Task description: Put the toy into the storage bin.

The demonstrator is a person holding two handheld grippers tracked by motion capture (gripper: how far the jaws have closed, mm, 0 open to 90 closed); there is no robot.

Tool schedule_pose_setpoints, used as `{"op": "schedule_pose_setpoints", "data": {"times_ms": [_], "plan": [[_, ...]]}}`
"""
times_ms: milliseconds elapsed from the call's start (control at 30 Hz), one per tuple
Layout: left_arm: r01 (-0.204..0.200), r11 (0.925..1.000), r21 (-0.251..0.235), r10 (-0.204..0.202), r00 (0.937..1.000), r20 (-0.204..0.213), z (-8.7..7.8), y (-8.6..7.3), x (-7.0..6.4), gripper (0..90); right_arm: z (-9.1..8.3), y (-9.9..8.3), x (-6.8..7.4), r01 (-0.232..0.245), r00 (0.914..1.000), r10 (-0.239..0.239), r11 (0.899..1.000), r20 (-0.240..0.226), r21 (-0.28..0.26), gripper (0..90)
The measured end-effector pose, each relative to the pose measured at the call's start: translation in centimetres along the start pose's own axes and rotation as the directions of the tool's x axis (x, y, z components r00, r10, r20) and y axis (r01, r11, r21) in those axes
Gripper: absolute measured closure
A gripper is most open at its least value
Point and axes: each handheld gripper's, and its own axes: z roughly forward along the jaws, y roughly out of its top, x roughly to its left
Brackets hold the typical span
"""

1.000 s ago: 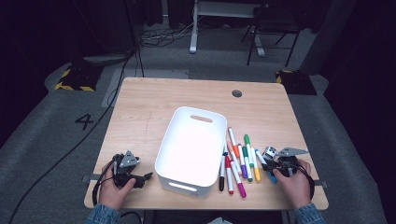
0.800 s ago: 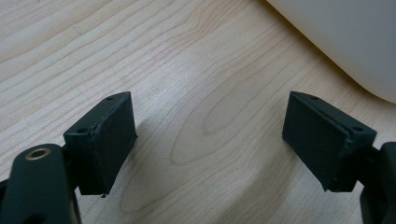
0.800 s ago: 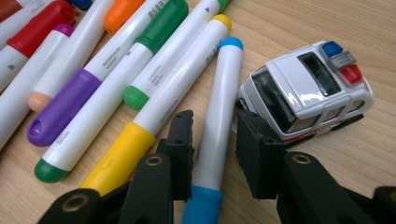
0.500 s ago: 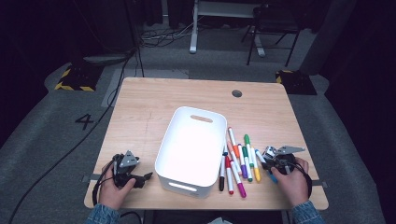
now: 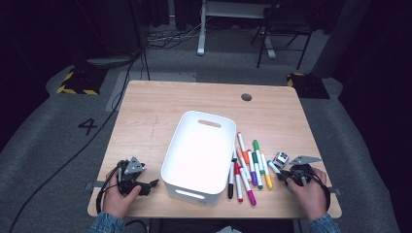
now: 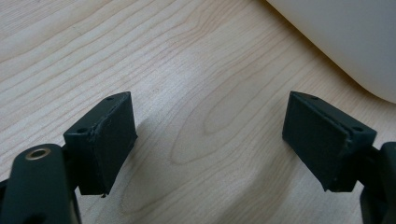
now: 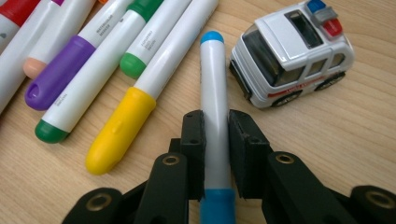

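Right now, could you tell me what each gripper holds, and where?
The right gripper clamps the blue marker on its white barrel near the cap; the left gripper is empty.

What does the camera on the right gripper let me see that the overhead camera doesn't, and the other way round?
The right gripper view alone shows the grip: the right gripper has its jaws shut on the blue marker, and the toy police van shows its red and blue roof lights and windows. The high view alone shows the white bin, the left gripper beside it, and the whole table. Both share the blue marker, the van and the neighbouring markers, such as the yellow-capped marker.
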Motion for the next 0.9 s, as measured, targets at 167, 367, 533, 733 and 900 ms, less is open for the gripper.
{"op": "schedule_pose_setpoints", "data": {"times_ms": [167,367,533,733,900], "plan": [[0.003,1.0000,0.001,-0.003,1.0000,-0.002,0.0,0.0,0.0,17.6,-0.8,-0.5,-0.2,-0.026,0.9996,0.026,1.000,-0.008,-0.014,76.5],[0.006,1.0000,0.002,-0.006,1.0000,-0.001,0.0,0.0,-0.1,17.6,-2.2,-0.3,-0.6,-0.040,0.9976,0.037,0.998,-0.059,-0.056,76.5],[0.004,1.0000,0.003,-0.004,1.0000,-0.002,0.0,0.0,-0.1,17.6,-2.7,0.1,-1.0,-0.051,0.9941,0.044,0.996,-0.099,-0.071,76.6],[0.004,1.0000,0.002,-0.004,1.0000,-0.001,0.0,0.0,-0.1,17.6,-4.0,1.6,-0.5,-0.033,0.9895,0.019,0.995,-0.143,-0.096,76.6],[0.005,1.0000,0.002,-0.005,1.0000,-0.001,0.0,0.0,-0.1,17.6,-5.4,3.6,0.0,0.021,0.9842,-0.041,0.993,-0.172,-0.117,76.6]]}}
